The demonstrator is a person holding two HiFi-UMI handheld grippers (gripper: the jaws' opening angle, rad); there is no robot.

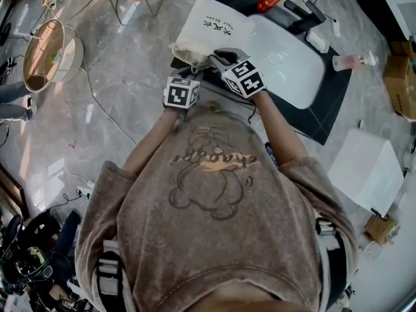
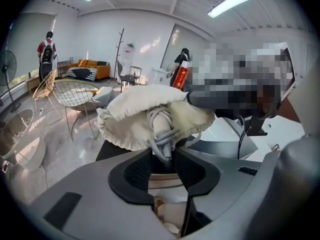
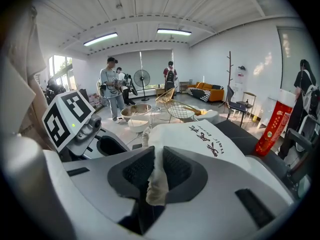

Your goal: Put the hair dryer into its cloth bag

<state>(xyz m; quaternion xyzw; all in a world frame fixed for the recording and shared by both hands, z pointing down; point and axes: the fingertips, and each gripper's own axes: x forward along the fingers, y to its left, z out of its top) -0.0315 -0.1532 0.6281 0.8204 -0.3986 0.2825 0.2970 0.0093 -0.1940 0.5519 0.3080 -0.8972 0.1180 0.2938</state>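
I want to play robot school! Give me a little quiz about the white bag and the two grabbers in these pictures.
1. True or false: the right gripper pinches an edge of the cloth bag.
2. What stands between the jaws of the left gripper? A) a gray cord sticking out of the bag's mouth B) a spoon C) a phone
3. Fill in: the bottle beyond the bag is coloured ____.

Key: 1 true. 2 A. 3 red.
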